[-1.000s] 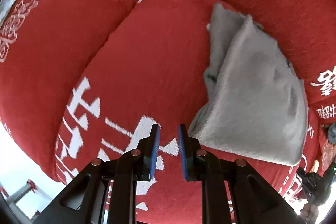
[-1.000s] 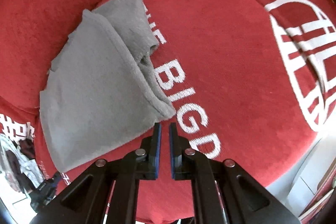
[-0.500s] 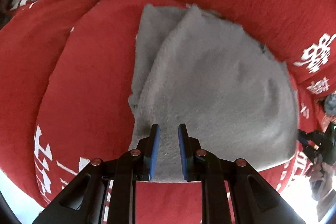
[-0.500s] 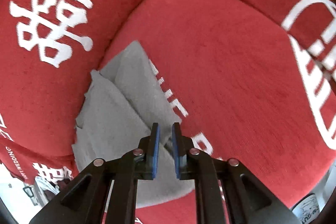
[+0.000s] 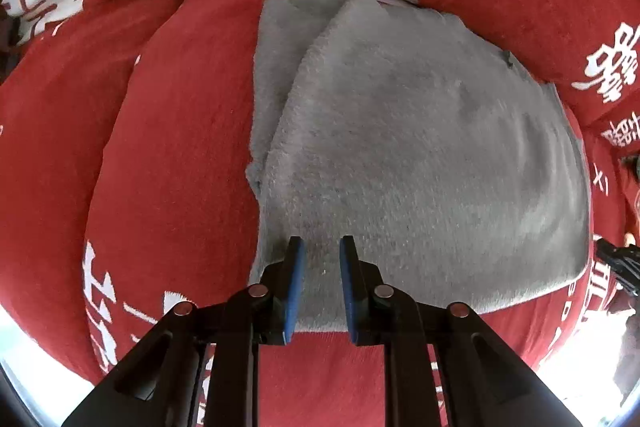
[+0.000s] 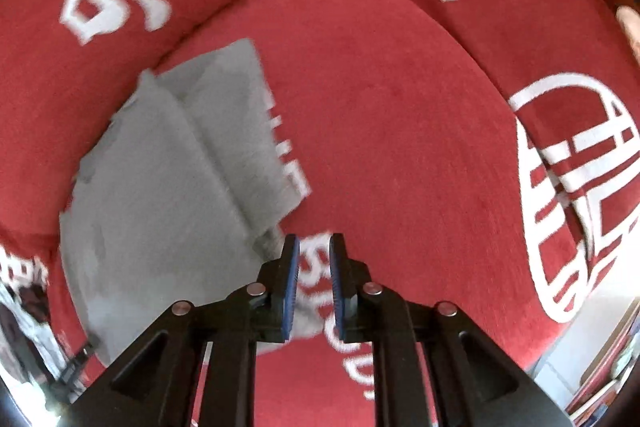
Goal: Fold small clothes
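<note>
2 layers of the grey cloth (image 5: 420, 147) lie folded on the red cushion (image 5: 180, 147), near its back edge. Left gripper (image 5: 320, 267) hangs over the cloth's near edge, jaws slightly apart, holding nothing. Right gripper (image 6: 314, 267) is beside the cloth's near right corner, over bare cushion; its jaws are opening with nothing between them. Risk: a pinch at the edge may catch only 1 layer, or cushion pile, and drag the fold open.

A plush red sofa seat cushion (image 5: 172, 155) printed with white lettering carries a folded grey fleece garment (image 5: 420, 155), lying flat in layers.
</note>
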### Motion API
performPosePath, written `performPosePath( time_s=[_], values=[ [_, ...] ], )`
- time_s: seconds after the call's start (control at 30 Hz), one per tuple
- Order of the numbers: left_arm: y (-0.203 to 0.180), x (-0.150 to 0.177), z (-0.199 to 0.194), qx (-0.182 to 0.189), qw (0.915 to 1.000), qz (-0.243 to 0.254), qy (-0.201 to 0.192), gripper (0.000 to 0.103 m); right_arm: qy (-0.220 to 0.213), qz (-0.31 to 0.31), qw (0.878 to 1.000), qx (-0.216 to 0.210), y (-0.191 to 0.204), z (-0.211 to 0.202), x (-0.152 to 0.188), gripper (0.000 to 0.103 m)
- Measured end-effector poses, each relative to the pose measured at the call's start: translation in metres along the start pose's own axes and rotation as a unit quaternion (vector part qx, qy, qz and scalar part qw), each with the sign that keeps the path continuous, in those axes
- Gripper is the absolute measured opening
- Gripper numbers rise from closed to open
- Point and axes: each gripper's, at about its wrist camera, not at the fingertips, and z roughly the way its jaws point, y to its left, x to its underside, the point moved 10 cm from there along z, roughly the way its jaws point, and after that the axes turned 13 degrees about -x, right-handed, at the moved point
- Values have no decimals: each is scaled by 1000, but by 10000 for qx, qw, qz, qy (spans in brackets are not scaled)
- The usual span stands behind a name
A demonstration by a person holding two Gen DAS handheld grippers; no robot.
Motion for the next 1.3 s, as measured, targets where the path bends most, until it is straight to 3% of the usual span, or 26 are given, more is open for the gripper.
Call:
performPosePath(
  time_s=[0.17,0.43,0.47,0.5,0.53,0.57,0.87,0.93,1.03,1.17,1.3],
  values=[
    [3,8,-1,-121,9997,146,132,20,75,-462,9988,-107,41,-4,27,19],
    [10,16,-4,-268,9985,440,194,20,705,-794,9931,-490,101,28,87,23],
    [13,17,-5,-266,9984,465,193,30,784,-814,9922,-534,108,32,94,24],
    [15,18,-6,-261,9984,469,190,47,850,-847,9912,-563,114,37,99,24],
    [17,17,-7,-285,9985,440,173,93,919,-886,9900,-599,121,41,105,24],
    [23,16,-11,-365,9988,331,47,103,983,-916,9889,-635,127,48,111,25],
    [46,11,-18,-219,9996,193,14,103,1395,-1124,9799,-875,177,83,141,31],
    [53,10,-16,-105,9999,76,73,103,1429,-1107,9788,-964,180,82,147,41],
    [61,4,-8,-210,9997,-8,140,103,1519,-957,9767,-1179,190,89,157,45],
    [71,-2,-3,-93,9997,-30,226,103,1617,-518,9697,-1757,202,96,170,46],
    [75,-8,-1,391,9981,-289,367,103,1810,83,9512,-2499,218,109,188,54]
  ],
)
